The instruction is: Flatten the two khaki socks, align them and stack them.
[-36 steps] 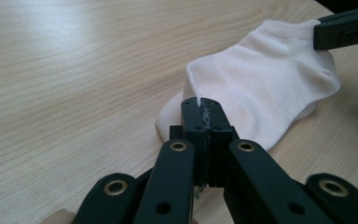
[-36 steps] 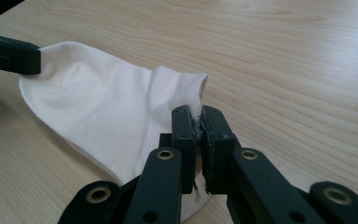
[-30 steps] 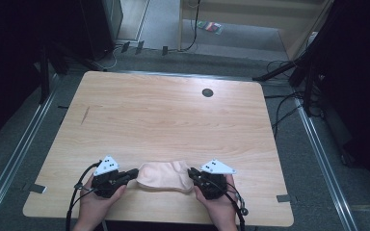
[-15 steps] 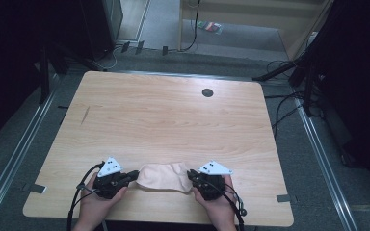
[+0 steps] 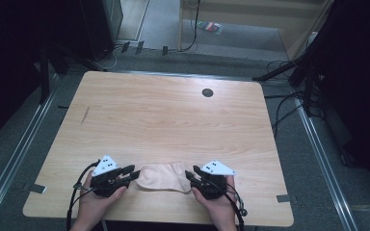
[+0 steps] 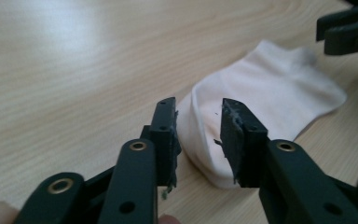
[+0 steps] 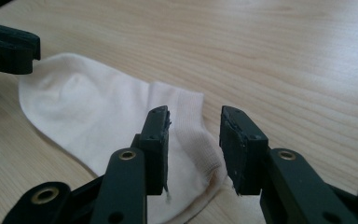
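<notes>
A cream ankle sock [image 5: 163,176] lies flat on the wooden table [image 5: 173,120], close to its front edge. My left gripper [image 5: 132,175] is at the sock's left end and my right gripper [image 5: 189,174] at its right end, each held in a hand. In the left gripper view the left gripper [image 6: 198,135] has just been opening; the sock [image 6: 270,93] has its rounded end in the gap, free of the pads. In the right gripper view the right gripper [image 7: 193,140] has also just been opening over the ribbed cuff of the sock [image 7: 98,112], without pressing it.
A dark round hole [image 5: 207,92] sits far back on the table, and a short dark mark [image 5: 85,114] at its left. Cables trail from both grippers over the front edge. Floor rails and loose cables run along both sides of the table.
Both hands have kept their places. The jaws at each end of the sock have parted, and the sock lies loose on the table.
</notes>
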